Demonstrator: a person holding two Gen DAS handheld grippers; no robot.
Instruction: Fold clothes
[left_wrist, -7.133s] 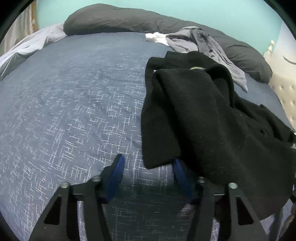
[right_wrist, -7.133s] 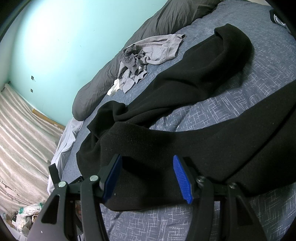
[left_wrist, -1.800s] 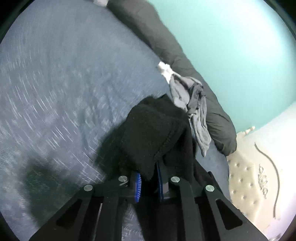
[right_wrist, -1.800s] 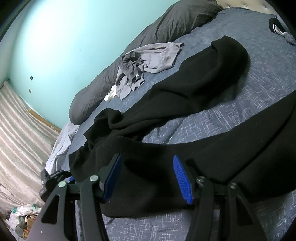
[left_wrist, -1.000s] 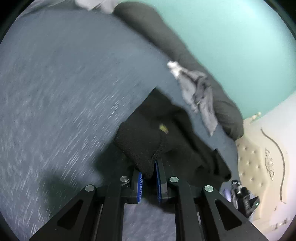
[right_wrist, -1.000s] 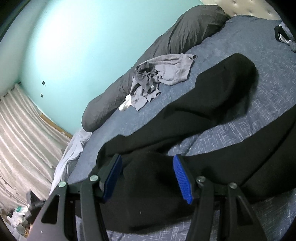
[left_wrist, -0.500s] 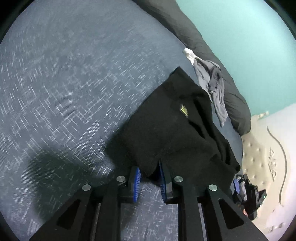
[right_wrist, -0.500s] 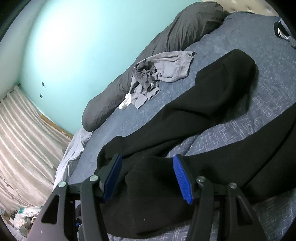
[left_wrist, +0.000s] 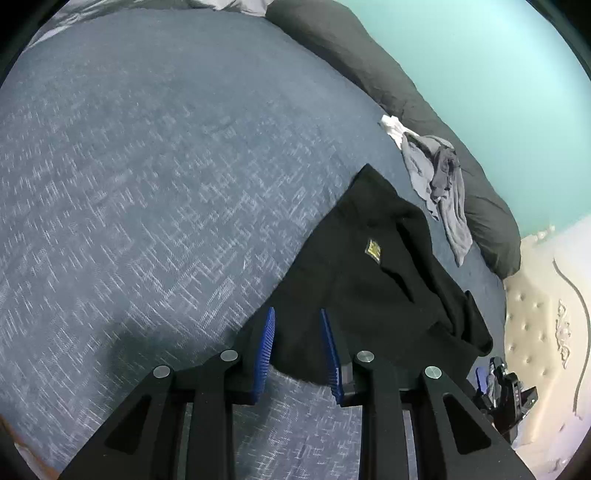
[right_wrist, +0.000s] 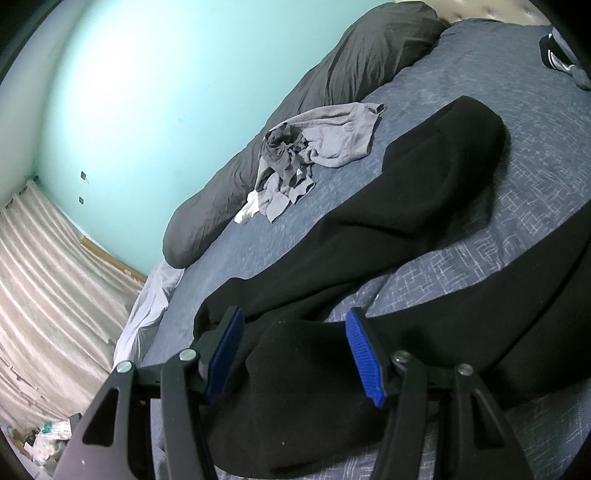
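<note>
A black fleece garment (left_wrist: 369, 280) with a small yellow label (left_wrist: 373, 252) lies spread on the blue-grey bed cover (left_wrist: 147, 184). My left gripper (left_wrist: 299, 332) sits at its near edge. Its jaws are opening, and the cloth lies flat between the blue pads (left_wrist: 267, 347) without being pressed. In the right wrist view the black garment (right_wrist: 424, 206) stretches away across the bed, one long part reaching toward the far right. My right gripper (right_wrist: 293, 347) stands open just over a bulge of the black cloth, which lies between its fingers.
A heap of grey clothes (left_wrist: 439, 181) (right_wrist: 317, 147) lies against a long dark bolster (left_wrist: 369, 62) (right_wrist: 332, 74) along the teal wall. A cream tufted headboard (left_wrist: 535, 332) stands at the right. A white sheet (right_wrist: 147, 306) hangs off the bed's far side by a curtain (right_wrist: 44, 295).
The left gripper held a bunched edge of the black garment up; that edge now lies flat on the bed and the jaws have parted off it. The right gripper has kept still.
</note>
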